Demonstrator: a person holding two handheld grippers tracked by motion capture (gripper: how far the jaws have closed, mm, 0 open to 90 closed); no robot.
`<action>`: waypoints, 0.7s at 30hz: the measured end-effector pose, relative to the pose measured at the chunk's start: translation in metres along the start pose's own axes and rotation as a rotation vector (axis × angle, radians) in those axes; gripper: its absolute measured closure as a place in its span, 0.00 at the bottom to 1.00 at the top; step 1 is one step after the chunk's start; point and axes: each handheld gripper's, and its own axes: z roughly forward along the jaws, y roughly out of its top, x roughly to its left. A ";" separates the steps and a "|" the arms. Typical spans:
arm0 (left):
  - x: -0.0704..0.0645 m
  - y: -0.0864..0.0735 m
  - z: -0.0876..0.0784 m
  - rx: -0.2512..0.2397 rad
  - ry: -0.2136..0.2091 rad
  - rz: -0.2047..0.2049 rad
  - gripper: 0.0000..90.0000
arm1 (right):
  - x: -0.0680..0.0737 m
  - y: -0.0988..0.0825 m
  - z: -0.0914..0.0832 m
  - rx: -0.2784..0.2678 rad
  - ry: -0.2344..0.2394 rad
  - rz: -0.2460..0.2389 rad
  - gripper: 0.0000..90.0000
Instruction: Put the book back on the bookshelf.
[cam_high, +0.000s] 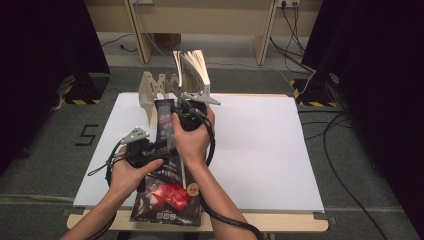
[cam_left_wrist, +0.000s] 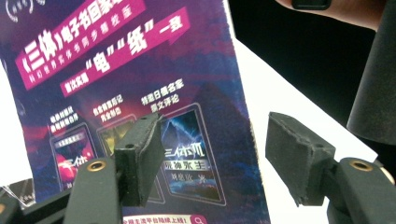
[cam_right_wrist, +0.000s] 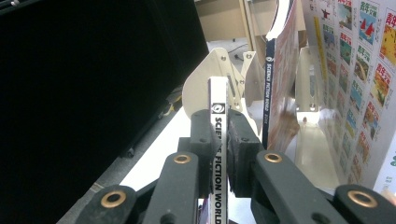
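Jaws astride magazine spine (cam_right_wrist: 218, 154), title legible

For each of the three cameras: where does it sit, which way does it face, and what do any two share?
High view: above the person's side, looking forward and down at the table; both forearms show.
Left gripper view: on the left hand-held gripper, open jaws before a magazine.
Right gripper view: on the right hand-held gripper, shut on a magazine spine, facing the rack.
Shared: high and right gripper views show the rack.

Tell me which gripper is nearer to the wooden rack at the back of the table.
Right. The right gripper, shut on a magazine, sits just in front of the wooden rack. The left gripper, jaws open, is farther back toward the person, near another magazine lying at the table edge.
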 end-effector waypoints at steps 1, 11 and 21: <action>-0.001 0.001 0.001 0.007 0.003 0.011 0.39 | 0.000 0.000 0.000 0.001 -0.003 0.002 0.92; -0.015 0.011 0.017 0.026 0.104 0.112 0.35 | 0.005 0.009 0.004 -0.015 -0.033 -0.004 0.92; -0.017 0.008 0.022 -0.014 0.196 0.208 0.42 | 0.015 0.017 -0.003 -0.045 -0.040 -0.019 0.92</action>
